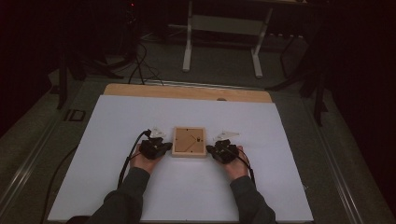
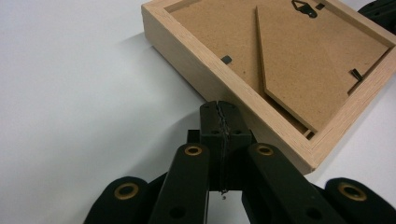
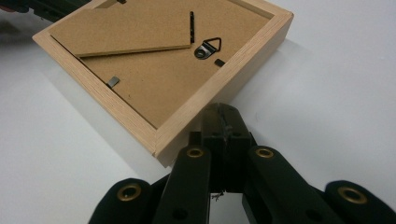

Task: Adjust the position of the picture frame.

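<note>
White table cover (image 1: 187, 186) under dim light, dark floor behind. Wooden picture frame (image 1: 189, 141) lies face down at middle, backing board up. Left gripper (image 1: 161, 148) — jaws pressed together, nothing between, tips at frame's left side. Right gripper (image 1: 215, 150) — jaws also together, empty, tips at right side.

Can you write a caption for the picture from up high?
Two shut grippers, left and right, flank a face-down wooden picture frame on a white table.
</note>
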Demonstrator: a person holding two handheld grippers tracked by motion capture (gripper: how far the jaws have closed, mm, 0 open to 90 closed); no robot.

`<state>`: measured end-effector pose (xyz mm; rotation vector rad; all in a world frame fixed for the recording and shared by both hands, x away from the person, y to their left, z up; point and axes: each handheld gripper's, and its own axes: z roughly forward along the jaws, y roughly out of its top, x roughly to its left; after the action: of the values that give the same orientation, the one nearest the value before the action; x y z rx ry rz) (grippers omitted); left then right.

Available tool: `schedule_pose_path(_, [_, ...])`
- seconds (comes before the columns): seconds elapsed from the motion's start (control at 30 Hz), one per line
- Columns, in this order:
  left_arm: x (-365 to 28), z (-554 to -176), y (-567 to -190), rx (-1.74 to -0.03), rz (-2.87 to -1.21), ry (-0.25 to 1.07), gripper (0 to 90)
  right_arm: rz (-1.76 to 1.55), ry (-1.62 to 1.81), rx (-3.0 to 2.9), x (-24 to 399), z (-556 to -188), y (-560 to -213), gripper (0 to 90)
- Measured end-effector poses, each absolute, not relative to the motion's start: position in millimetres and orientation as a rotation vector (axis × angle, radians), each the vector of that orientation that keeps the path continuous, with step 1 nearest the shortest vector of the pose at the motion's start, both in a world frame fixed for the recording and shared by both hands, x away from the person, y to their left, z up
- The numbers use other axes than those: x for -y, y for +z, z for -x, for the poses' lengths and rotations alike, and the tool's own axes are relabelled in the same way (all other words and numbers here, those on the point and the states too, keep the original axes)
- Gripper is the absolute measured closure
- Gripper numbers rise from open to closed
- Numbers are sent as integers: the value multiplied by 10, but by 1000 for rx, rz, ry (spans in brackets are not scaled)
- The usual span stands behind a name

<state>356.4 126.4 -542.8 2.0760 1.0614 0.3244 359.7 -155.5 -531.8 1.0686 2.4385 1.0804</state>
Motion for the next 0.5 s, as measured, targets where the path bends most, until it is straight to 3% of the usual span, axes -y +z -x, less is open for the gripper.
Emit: schedule_pose_path(0.5, [-1274, -3514, -5400, -1056, -2081, 339, 898, -1083, 1068, -2435, 1524, -3667, -5321, 899])
